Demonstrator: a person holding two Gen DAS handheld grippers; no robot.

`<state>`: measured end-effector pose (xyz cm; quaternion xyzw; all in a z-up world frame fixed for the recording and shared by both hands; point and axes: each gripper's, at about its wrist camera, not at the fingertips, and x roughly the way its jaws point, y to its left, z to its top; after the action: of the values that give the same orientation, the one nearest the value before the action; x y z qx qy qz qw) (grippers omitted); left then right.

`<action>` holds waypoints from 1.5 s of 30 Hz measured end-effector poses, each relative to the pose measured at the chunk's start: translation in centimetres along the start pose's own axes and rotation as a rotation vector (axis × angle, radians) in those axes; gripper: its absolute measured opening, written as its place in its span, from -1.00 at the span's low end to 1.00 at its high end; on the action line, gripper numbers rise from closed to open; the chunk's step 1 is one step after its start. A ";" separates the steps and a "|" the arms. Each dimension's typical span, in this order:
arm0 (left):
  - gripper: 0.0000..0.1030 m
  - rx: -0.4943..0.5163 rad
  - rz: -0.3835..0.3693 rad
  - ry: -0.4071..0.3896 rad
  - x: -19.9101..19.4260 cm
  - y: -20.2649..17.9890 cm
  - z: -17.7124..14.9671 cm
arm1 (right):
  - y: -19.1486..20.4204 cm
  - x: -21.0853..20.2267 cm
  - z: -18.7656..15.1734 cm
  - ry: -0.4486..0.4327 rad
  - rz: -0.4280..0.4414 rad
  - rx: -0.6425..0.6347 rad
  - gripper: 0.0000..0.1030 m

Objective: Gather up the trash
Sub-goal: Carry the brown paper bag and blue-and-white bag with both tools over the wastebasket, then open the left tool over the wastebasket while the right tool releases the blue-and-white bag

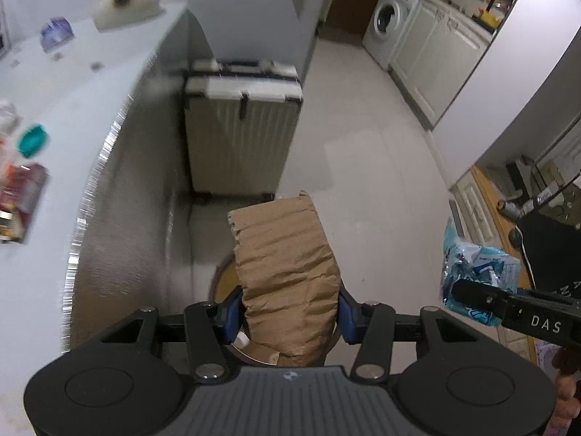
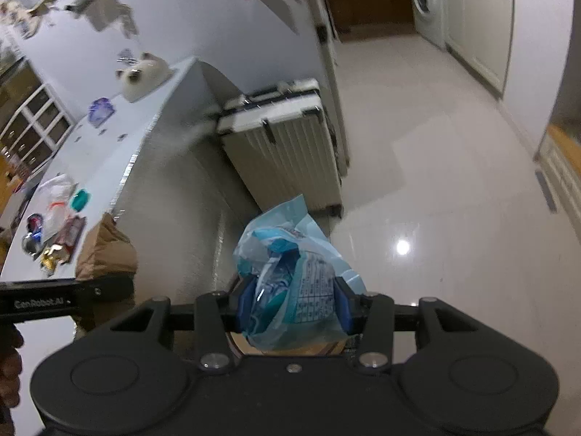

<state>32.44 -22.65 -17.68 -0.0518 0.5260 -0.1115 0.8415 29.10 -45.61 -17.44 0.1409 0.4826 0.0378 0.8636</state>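
Observation:
My left gripper (image 1: 289, 314) is shut on a crumpled brown paper bag (image 1: 287, 265), its blue pads pressing both sides. Beneath the bag lies a round bin with a brown rim (image 1: 222, 279), mostly hidden by it. My right gripper (image 2: 294, 309) is shut on a crumpled light-blue plastic wrapper (image 2: 290, 254). The same wrapper (image 1: 475, 272) shows at the right of the left wrist view. In the right wrist view the brown bag (image 2: 105, 250) shows at the left, so the two grippers are side by side.
A ribbed white suitcase (image 1: 241, 138) stands on the floor just beyond the bin, against a white counter (image 1: 54, 109). The counter carries a teal lid (image 1: 32, 140), snack packets (image 1: 21, 196) and a cat-shaped object (image 1: 123, 0). A washing machine (image 1: 390, 18) stands across the glossy tiled floor (image 1: 363, 167).

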 end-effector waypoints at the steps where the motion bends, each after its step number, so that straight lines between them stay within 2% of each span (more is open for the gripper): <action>1: -0.01 0.001 -0.005 0.020 1.1 -0.1 0.0 | -0.4 1.0 0.0 0.019 -0.001 0.019 -0.10; 5: 0.00 -0.020 -0.040 0.124 6.7 0.2 -0.1 | -1.3 5.2 0.0 0.088 0.005 0.070 -0.10; 9: 0.00 -0.113 -0.088 0.241 11.9 1.4 -0.8 | -1.9 9.4 0.0 0.148 0.013 0.115 -0.10; 12: 0.00 -0.150 -0.084 0.301 15.2 2.2 -1.6 | -2.6 12.5 -0.2 0.197 0.012 0.178 -0.10; 17: 0.00 -0.151 -0.041 0.353 18.1 3.4 -2.5 | -3.8 17.3 -1.5 0.288 0.010 0.307 -0.09; 24: 0.00 -0.148 -0.010 0.365 20.4 4.9 -2.3 | -4.0 22.5 -4.0 0.401 -0.012 0.439 0.01; 26: 0.00 -0.146 -0.010 0.365 20.8 4.9 -2.2 | -4.0 22.9 -4.6 0.419 -0.017 0.449 0.10; 28: 0.01 -0.146 -0.016 0.369 21.2 5.1 -2.2 | -4.0 22.9 -4.8 0.419 -0.024 0.448 0.34; 29: 0.01 -0.146 -0.018 0.373 21.4 5.1 -2.2 | -4.1 22.8 -5.0 0.417 -0.031 0.446 0.39; 34: 0.05 -0.143 -0.036 0.399 22.3 4.4 -2.6 | -4.6 22.0 -5.0 0.407 -0.048 0.430 0.40; 35: 0.10 -0.140 -0.043 0.402 22.6 4.1 -2.7 | -4.7 21.9 -5.0 0.401 -0.050 0.425 0.40; 37: 0.41 -0.138 -0.062 0.403 22.9 3.6 -2.8 | -4.8 21.5 -4.7 0.387 -0.051 0.420 0.40; 39: 0.53 -0.130 -0.062 0.409 23.1 3.2 -2.9 | -4.9 21.0 -4.5 0.374 -0.049 0.416 0.40; 45: 0.59 -0.105 -0.037 0.441 23.0 3.1 -3.7 | -5.3 20.5 -4.3 0.364 -0.043 0.404 0.40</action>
<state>39.25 -25.08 -40.08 -0.0795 0.7014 -0.1079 0.7001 35.94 -45.64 -37.90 0.2906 0.6307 -0.0529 0.7176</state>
